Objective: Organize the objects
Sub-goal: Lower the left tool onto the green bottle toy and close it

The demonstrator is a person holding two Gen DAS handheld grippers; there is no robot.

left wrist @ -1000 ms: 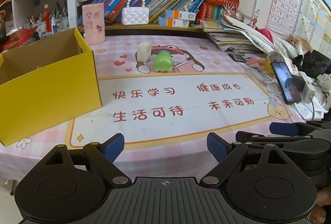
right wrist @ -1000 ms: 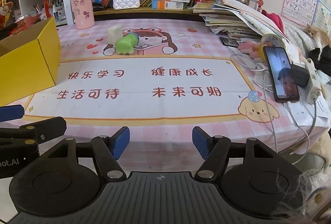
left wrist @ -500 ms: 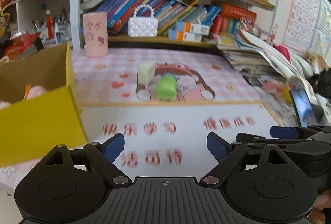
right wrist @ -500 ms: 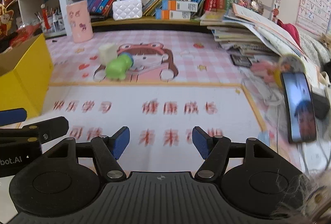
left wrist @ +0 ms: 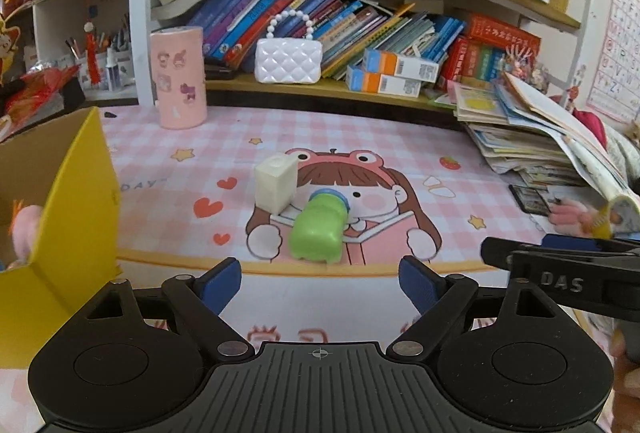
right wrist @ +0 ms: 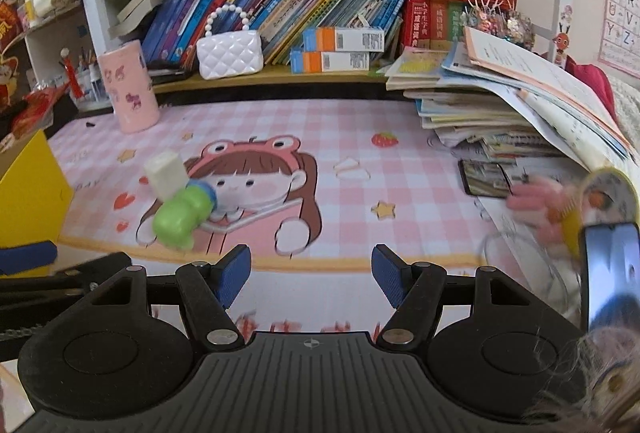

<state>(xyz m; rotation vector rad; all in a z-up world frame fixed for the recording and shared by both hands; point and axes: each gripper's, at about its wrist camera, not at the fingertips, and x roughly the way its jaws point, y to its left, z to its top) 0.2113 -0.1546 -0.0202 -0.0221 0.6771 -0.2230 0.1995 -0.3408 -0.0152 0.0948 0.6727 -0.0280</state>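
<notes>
A green toy bottle with a blue cap (left wrist: pixel 318 229) lies on its side on the pink cartoon mat, touching a cream toy carton (left wrist: pixel 275 183) that stands upright behind it. Both also show in the right wrist view, the bottle (right wrist: pixel 180 219) and the carton (right wrist: pixel 166 175). My left gripper (left wrist: pixel 320 285) is open and empty, just short of the bottle. My right gripper (right wrist: pixel 311 275) is open and empty, to the right of the bottle. A yellow cardboard box (left wrist: pixel 76 217) stands at the left with a pink toy inside.
A pink cylinder holder (left wrist: pixel 179 77) and a white quilted purse (left wrist: pixel 288 59) stand at the back by the bookshelf. A stack of books and papers (right wrist: pixel 500 105) fills the right side. A phone (right wrist: pixel 608 273) and cables lie at the right edge.
Both grippers have moved forward over the mat toward the green bottle and carton, which now look much larger. Both stay open.
</notes>
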